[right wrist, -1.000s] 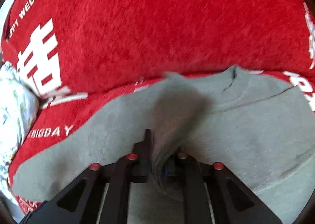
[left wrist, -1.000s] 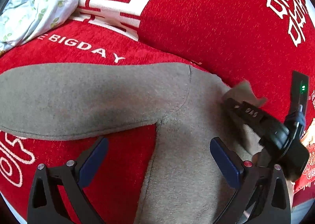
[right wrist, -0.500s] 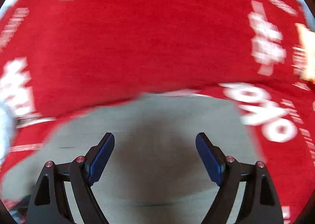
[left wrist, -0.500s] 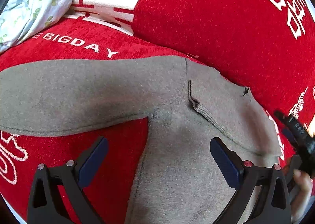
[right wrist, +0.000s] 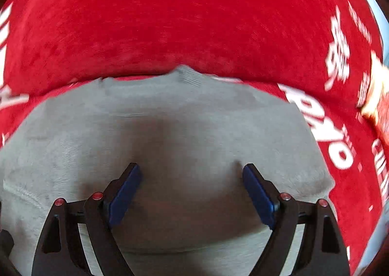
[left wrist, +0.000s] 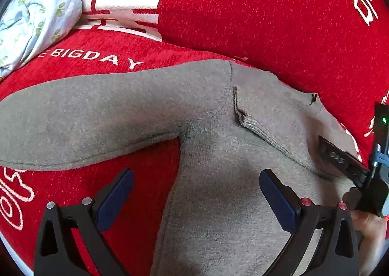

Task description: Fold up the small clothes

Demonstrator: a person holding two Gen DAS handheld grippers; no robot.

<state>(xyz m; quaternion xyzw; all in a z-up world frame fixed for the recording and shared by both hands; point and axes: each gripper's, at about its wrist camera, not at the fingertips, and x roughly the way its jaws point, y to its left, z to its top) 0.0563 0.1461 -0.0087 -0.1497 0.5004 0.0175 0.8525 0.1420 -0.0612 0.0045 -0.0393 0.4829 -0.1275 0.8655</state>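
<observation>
Your grey top [left wrist: 218, 178] lies flat on the red sofa seat [left wrist: 121, 57], collar toward the backrest, one sleeve [left wrist: 97, 115] stretched toward the floral cushion [left wrist: 36, 13]. No fold looks finished yet. The left gripper [left wrist: 194, 195] hovers wide and empty; the right gripper [right wrist: 192, 193] has just opened, fingers wide, nothing between them.

Sweater [left wrist: 218, 203] hem beyond frame edge

The left black plastic tongs [left wrist: 196, 199] have triangular cut-out arms, dark blue rubber pads [left wrist: 279, 199], two silver screws on one arm and two red on the other. The right black plastic tongs [right wrist: 192, 193] carry blue pads [right wrist: 259, 197] and four red screws.
</observation>
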